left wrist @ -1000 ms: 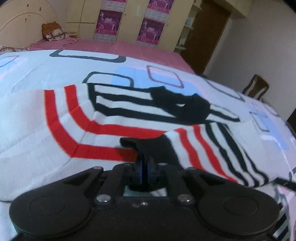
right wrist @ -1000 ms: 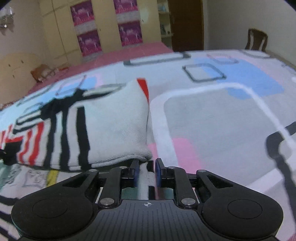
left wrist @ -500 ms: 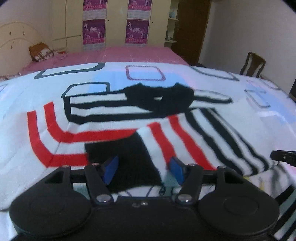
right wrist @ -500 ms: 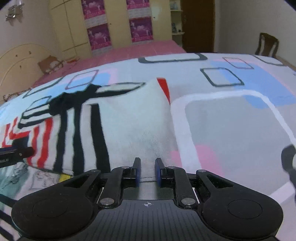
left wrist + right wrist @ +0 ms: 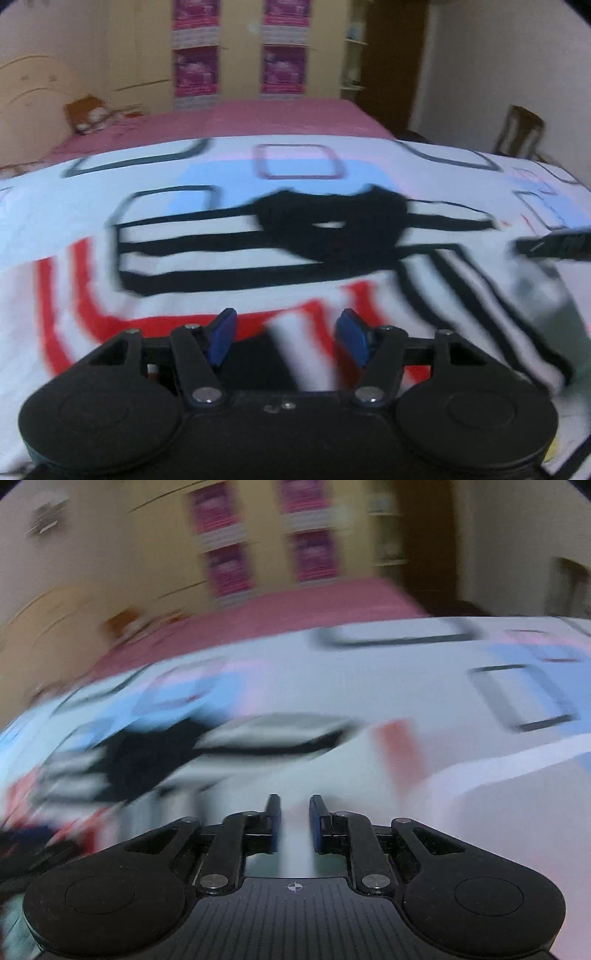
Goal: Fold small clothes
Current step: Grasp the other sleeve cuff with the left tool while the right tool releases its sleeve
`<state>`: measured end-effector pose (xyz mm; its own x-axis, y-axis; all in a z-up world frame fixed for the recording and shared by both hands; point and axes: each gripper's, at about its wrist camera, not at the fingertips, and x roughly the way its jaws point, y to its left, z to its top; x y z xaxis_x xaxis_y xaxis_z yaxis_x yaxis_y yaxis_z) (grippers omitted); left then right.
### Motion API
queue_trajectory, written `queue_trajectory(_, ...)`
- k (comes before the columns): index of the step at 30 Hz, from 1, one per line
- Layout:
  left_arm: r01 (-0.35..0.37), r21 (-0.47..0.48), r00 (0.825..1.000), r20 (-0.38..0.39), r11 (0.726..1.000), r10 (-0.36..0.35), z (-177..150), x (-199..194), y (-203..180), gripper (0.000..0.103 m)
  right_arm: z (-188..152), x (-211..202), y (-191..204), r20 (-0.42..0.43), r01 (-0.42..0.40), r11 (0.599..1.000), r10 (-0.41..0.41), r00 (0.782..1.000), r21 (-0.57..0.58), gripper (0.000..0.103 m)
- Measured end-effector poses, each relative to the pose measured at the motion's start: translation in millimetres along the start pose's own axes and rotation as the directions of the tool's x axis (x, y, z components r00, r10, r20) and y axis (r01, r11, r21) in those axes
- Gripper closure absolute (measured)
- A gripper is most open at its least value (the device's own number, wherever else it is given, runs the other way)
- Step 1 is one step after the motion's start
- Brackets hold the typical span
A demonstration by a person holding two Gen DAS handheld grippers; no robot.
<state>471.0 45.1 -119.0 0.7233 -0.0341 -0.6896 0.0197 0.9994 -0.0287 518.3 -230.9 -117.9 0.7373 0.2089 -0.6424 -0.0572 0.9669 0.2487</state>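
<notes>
Since releasing the sweater (image 5: 229,266), left tool (image 5: 288,338) spread apart, sleeve dropped flat.

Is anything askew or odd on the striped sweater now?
Yes. The white knitted sweater with red and black stripes lies half folded on the patterned bedsheet: its stripes meet at angles and the black collar is bunched. No damage shows.

Both handheld tools are matte black plastic — the left gripper (image 5: 288,338) and right gripper (image 5: 293,823) carry blue finger pads, silver pivot screws and round side discs.
</notes>
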Motion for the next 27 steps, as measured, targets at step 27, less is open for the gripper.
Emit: queue_trajectory(27, -0.048, -0.047, 0.998, 0.033, 0.998, 0.049, -20.2, -47.1, 9.5, 0.014, -66.6, -70.2, 47.2, -0.038, 0.099, 0.99, -0.103, 0.994, -0.101, 0.063)
